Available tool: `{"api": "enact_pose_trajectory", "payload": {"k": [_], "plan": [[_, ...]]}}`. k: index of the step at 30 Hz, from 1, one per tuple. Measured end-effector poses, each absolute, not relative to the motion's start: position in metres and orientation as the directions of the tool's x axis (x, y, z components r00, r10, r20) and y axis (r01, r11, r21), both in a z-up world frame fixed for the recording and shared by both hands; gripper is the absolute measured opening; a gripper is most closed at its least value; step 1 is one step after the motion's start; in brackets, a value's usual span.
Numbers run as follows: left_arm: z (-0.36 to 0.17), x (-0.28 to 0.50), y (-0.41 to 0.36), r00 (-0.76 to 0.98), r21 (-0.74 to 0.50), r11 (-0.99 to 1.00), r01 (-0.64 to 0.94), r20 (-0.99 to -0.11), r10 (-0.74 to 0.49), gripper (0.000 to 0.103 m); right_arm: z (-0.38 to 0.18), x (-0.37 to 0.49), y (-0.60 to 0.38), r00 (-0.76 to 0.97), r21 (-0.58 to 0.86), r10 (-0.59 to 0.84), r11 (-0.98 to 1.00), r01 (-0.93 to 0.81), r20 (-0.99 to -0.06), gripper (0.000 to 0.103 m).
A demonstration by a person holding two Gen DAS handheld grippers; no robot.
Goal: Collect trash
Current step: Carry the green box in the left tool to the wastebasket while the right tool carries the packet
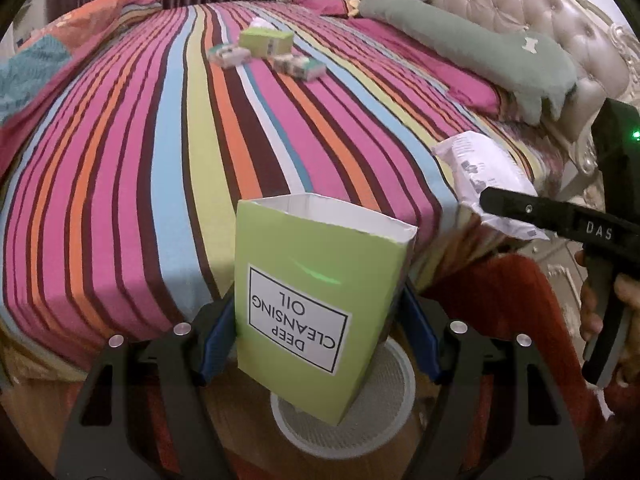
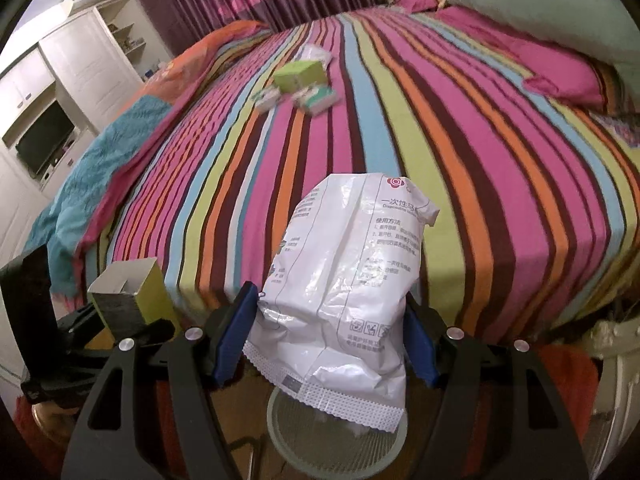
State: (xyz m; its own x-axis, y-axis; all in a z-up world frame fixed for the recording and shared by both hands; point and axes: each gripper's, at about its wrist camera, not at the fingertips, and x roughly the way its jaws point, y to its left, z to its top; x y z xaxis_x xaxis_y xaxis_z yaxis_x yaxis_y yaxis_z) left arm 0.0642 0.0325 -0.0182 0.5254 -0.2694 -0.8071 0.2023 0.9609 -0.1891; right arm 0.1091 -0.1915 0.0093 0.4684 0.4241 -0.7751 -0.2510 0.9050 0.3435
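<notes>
From the left wrist, the green box could slip and miss the white bin below, pinched only lightly half-open by the left hand-held gripper; from the right wrist, the limp white bag, squeezed by the right hand-held gripper, may catch the rim

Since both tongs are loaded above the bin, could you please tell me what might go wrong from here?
1. The green box is wide next to the round mesh bin below it; released tilted, it may catch the rim and tip out.
2. The white plastic packet is light and crumpled, so it could drift past the bin onto the floor.
3. The left tongs and right tongs are close together; they might bump.
</notes>
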Motion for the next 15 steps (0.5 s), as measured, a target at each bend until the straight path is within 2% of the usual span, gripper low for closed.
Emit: {"api": "enact_pose_trajectory", "payload": {"k": [9, 15], "plan": [[-0.039, 0.028, 0.022, 0.454, -0.218, 0.953, 0.21, -0.841, -0.293, 0.071, -0.02, 0.072, -0.178, 0.337, 0.353, 0.425, 0.9, -0.256, -0.84, 0.065], [-0.077, 0.029, 0.014, 0.298, -0.232, 0.955, 0.183, -0.913, -0.279, 0.071, -0.062, 0.068, -0.173, 0.178, 0.362, 0.397, 0.911, -0.199, -0.9, 0.065]]}}
